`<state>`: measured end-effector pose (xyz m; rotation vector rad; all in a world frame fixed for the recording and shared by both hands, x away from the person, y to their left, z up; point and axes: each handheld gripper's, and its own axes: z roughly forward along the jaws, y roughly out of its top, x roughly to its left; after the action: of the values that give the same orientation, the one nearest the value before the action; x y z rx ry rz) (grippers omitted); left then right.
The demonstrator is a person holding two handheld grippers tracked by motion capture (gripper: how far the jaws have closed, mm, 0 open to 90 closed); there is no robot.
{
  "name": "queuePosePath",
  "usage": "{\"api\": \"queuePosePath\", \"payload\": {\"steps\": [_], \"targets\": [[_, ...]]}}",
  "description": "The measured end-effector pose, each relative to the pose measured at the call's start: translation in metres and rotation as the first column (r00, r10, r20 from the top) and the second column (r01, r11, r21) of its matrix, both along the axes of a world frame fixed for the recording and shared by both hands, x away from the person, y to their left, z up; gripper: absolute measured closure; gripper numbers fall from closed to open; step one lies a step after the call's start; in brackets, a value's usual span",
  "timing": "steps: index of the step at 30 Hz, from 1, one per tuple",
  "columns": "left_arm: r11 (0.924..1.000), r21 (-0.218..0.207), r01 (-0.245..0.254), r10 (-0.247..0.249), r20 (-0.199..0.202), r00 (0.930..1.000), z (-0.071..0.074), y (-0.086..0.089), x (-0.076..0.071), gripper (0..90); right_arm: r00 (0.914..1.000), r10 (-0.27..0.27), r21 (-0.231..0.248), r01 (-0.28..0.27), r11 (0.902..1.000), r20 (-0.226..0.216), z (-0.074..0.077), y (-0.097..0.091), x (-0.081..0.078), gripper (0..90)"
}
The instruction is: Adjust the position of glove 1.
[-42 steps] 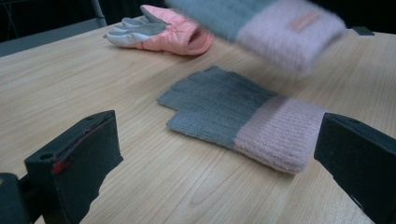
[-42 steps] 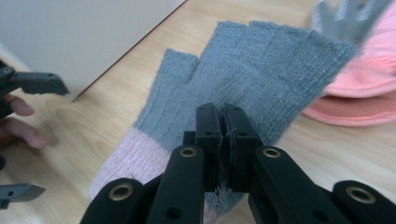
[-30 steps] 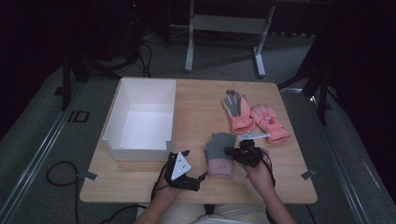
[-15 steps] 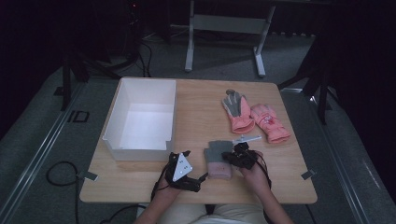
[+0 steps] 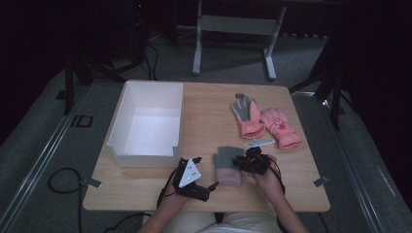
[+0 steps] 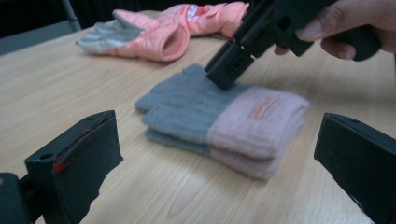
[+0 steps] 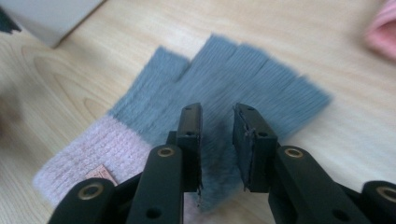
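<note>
grey-and-pink gloves (image 5: 228, 165): flat on table (image 5: 204, 126), fingers point away, pink cuff near person | right gripper (image 7: 217, 121): just opening, small gap, over glove, not pinching | left gripper (image 6: 210, 154): wide, empty

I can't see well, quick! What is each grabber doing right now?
Left gripper: open, holding nothing.
Right gripper: jaws just opened a little, a gap between them, over the knitted grey and pink gloves, not gripping them.
</note>
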<state>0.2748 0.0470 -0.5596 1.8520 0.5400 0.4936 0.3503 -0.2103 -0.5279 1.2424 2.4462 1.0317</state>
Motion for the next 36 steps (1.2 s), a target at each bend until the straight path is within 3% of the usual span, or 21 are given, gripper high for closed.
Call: {"api": "queuePosePath", "payload": {"steps": [4,8,9,12,13,14,15,16,17,18,19,20,21,22,23,24,25,26,27,29,36], "targets": [[0.9985,-0.013,0.054,-0.054,-0.005,0.9985,0.011,-0.005,0.002,4.7,0.9992,-0.027,0.003,0.026,0.9996,0.031,0.013,-0.012,0.004,69.3],[0.9949,-0.022,0.098,-0.099,-0.055,0.9935,0.016,-0.011,0.008,4.7,0.9973,-0.058,0.008,0.058,0.9983,0.046,0.02,-0.023,0.008,68.6],[0.9921,0.008,0.125,-0.124,-0.089,0.9883,0.018,-0.017,0.012,4.7,0.9968,-0.064,0.011,0.064,0.9979,0.048,0.021,-0.025,0.009,68.5],[0.992,0.044,0.119,-0.114,-0.089,0.9894,0.019,-0.021,0.012,4.8,0.9963,-0.071,0.021,0.07,0.9973,0.047,0.021,-0.029,0.01,68.4],[0.9697,0.169,0.177,-0.168,-0.066,0.9836,0.019,-0.035,0.013,4.8,0.9959,-0.077,0.022,0.076,0.9969,0.049,0.021,-0.032,0.011,68.3],[0.9638,0.19,0.187,-0.179,-0.059,0.9821,0.018,-0.038,0.014,4.9,0.9958,-0.08,0.025,0.079,0.9966,0.045,0.021,-0.032,0.012,68.4],[0.9511,0.226,0.211,-0.204,-0.053,0.9774,0.017,-0.042,0.015,4.9,0.9956,-0.083,0.025,0.082,0.9963,0.044,0.021,-0.033,0.013,68.4],[0.9511,0.226,0.211,-0.204,-0.053,0.9774,0.017,-0.042,0.015,4.9,0.9956,-0.083,0.025,0.082,0.9963,0.044,0.021,-0.033,0.013,68.4],[0.9352,0.276,0.222,-0.222,-0.029,0.9745,0.016,-0.048,0.016,6.5,0.9945,-0.096,0.026,0.095,0.9951,0.04,0.021,-0.034,0.017,68.3],[0.9352,0.276,0.222,-0.222,-0.029,0.9745,0.016,-0.048,0.016,9.7,0.9943,-0.099,0.028,0.098,0.9948,0.038,0.021,-0.034,0.018,68.1],[0.9265,0.301,0.225,-0.232,-0.013,0.9726,0.015,-0.051,0.015,14.0,0.9938,-0.103,0.028,0.102,0.9944,0.042,0.021,-0.034,0.021,67.9],[0.9057,0.344,0.248,-0.265,0.004,0.9642,0.014,-0.057,0.016,14.9,0.9934,-0.107,0.027,0.106,0.994,0.041,0.02,-0.033,0.023,67.3],[0.8981,0.36,0.252,-0.273,0.008,0.9619,0.013,-0.059,0.016,16.5,0.9927,-0.11,0.025,0.109,0.9937,0.048,0.019,-0.032,0.025,65.8],[0.8844,0.389,0.257,-0.286,0.018,0.9579,0.011,-0.062,0.016,18.8,0.9926,-0.11,0.019,0.109,0.9939,0.051,0.018,-0.031,0.027,63.5],[0.8844,0.389,0.257,-0.286,0.018,0.9579,0.011,-0.062,0.016,21.0,0.9926,-0.11,0.019,0.109,0.9939,0.051,0.018,-0.031,0.027,63.5],[0.8679,0.414,0.274,-0.304,0.007,0.9526,0.008,-0.065,0.018,21.0,0.9926,-0.114,0.022,0.113,0.9934,0.042,0.015,-0.03,0.03,61.5],[0.8629,0.425,0.273,-0.306,0.009,0.9521,0.006,-0.066,0.018,22.6,0.9918,-0.124,0.031,0.123,0.9919,0.03,0.011,-0.028,0.035,59.9],[0.851,0.446,0.278,-0.315,0.008,0.9492,0.004,-0.067,0.018,23.9,0.992,-0.124,0.033,0.123,0.9918,0.024,0.009,-0.028,0.037,58.5],[0.8457,0.455,0.279,-0.317,0.007,0.9485,0.002,-0.067,0.019,24.0,0.9911,-0.133,0.038,0.132,0.9905,0.013,0.006,-0.027,0.039,57.2],[0.8435,0.461,0.275,-0.313,0.005,0.9499,0.0,-0.068,0.019,24.2,0.9899,-0.141,0.04,0.141,0.9892,0.006,0.004,-0.027,0.041,55.9],[0.8269,0.511,0.236,-0.306,0.057,0.9503,-0.008,-0.072,0.018,33.4,0.9849,-0.157,0.038,0.16,0.9863,-0.072,-0.017,-0.021,0.05,49.3]]}}
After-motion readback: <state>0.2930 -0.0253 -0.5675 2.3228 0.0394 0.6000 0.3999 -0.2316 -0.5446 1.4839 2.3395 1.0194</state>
